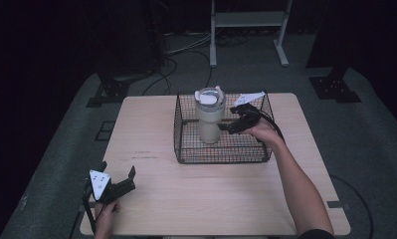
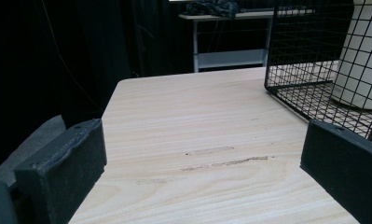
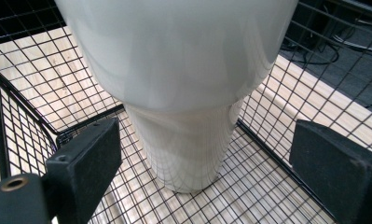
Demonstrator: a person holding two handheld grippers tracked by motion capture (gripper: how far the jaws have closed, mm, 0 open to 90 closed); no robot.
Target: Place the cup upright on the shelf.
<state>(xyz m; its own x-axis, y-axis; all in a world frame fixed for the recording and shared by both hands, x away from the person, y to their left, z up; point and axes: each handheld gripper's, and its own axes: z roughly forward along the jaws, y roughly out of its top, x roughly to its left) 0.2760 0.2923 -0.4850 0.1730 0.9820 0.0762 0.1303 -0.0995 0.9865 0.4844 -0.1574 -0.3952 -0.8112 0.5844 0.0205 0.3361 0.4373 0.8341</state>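
A cream tumbler [image 1: 209, 115] with a lid stands upright inside a black wire basket [image 1: 221, 155] at the middle of the table. My right gripper [image 1: 230, 127] is inside the basket just right of the tumbler, open. In the right gripper view the tumbler [image 3: 183, 93] looms close between the two spread jaws, touching neither. My left gripper [image 1: 124, 180] rests near the table's front left corner, open and holding nothing. In the left gripper view the basket [image 2: 314, 70] and the tumbler [image 2: 361, 60] show at the upper right.
The light wooden table [image 1: 211, 199] has bare surface in front of and to the left of the basket. A white metal stand [image 1: 248, 20] and cables lie on the dark floor beyond the far edge.
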